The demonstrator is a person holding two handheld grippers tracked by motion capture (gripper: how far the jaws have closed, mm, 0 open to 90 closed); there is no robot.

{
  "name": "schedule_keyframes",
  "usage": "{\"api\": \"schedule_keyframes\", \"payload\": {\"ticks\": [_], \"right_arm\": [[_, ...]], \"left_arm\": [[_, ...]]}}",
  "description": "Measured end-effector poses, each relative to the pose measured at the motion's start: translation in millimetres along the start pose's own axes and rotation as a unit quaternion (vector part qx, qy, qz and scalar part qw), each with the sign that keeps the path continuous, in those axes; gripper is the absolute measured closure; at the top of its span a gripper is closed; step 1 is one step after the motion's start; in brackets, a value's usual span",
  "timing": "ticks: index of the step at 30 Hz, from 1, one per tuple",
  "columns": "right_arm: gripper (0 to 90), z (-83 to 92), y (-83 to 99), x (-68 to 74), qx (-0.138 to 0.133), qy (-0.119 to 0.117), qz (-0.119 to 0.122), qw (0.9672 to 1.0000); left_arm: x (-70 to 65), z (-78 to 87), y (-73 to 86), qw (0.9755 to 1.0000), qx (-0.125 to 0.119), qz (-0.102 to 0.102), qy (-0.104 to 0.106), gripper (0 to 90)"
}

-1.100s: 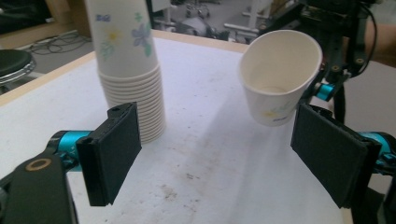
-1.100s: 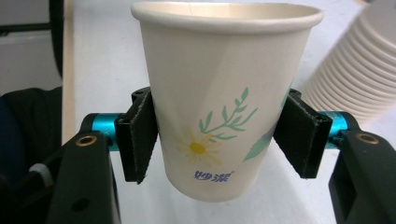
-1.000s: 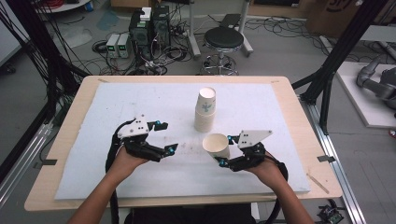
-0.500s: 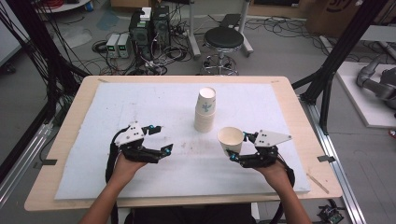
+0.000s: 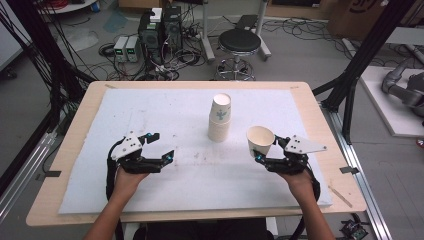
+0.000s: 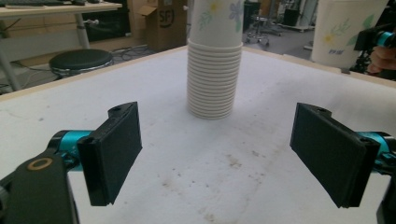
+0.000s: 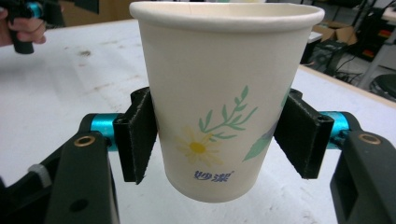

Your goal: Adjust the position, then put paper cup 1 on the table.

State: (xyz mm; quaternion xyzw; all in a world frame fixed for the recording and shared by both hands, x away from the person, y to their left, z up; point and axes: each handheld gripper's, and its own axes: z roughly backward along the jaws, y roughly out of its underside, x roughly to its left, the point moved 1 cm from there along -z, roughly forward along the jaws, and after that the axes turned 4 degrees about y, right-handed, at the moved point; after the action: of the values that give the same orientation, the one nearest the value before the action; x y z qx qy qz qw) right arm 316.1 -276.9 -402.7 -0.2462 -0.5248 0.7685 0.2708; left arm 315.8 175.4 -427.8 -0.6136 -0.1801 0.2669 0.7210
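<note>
A tall stack of flowered paper cups (image 5: 220,119) stands upside down at the middle of the white mat (image 5: 150,110). To its right a single paper cup (image 5: 261,140) hangs upright just above the mat, with my right gripper (image 5: 265,151) shut on its sides. The right gripper view shows that cup (image 7: 219,93) pinched between both black pads (image 7: 137,135), mouth up. My left gripper (image 5: 159,147) rests open at the mat's front left, nothing between its fingers. In the left gripper view the stack (image 6: 215,79) stands ahead between the spread jaws, and the held cup (image 6: 343,32) is at the far right.
The mat covers a wooden table (image 5: 320,125). Beyond the far edge are a black stool (image 5: 240,45) and computer boxes with cables (image 5: 160,30). Black frame posts (image 5: 365,55) rise at both sides. The mat is stained near its middle.
My right gripper has carried the single cup up and to the right, away from the stack. The left gripper has drawn back slightly toward the front left, still open.
</note>
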Motion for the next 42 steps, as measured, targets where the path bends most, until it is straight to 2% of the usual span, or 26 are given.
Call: {"api": "schedule_keyframes", "payload": {"ticks": [6,9,17,28,33,35,38,42], "right_arm": [[34.8,6.1,-0.1,-5.9,-0.016,0.021,-0.004,0.9996],[34.8,6.6,0.6,-7.8,-0.017,0.022,-0.008,0.9996],[34.8,3.4,2.0,-9.6,-0.011,0.025,-0.013,0.9995],[34.8,-2.2,9.4,-13.7,0.001,0.054,-0.018,0.9984],[34.8,-5.8,10.5,-22.7,0.001,0.076,-0.029,0.9967],[34.8,-9.6,12.9,-28.7,0.012,0.081,-0.03,0.9962],[34.8,-15.4,17.1,-37.7,0.024,0.099,-0.036,0.9941],[34.9,-24.0,23.0,-48.6,0.034,0.123,-0.057,0.9902]], "left_arm": [[-0.8,1.4,0.2,1.0,0.002,-0.001,0.0,16.4],[-1.1,1.5,0.7,1.0,0.003,-0.002,0.001,16.5],[-1.0,0.4,2.7,1.0,0.009,-0.003,0.002,16.7],[0.2,1.2,3.2,0.9999,0.012,-0.004,0.002,17.6],[-0.9,2.4,2.7,0.9999,0.01,0.0,0.0,17.6],[-0.7,2.1,1.7,1.0,0.009,0.001,0.005,17.6],[-1.6,0.5,1.4,0.9999,0.008,0.001,0.006,17.6],[-1.0,-0.7,2.7,0.9999,0.011,0.002,0.008,17.6]]}}
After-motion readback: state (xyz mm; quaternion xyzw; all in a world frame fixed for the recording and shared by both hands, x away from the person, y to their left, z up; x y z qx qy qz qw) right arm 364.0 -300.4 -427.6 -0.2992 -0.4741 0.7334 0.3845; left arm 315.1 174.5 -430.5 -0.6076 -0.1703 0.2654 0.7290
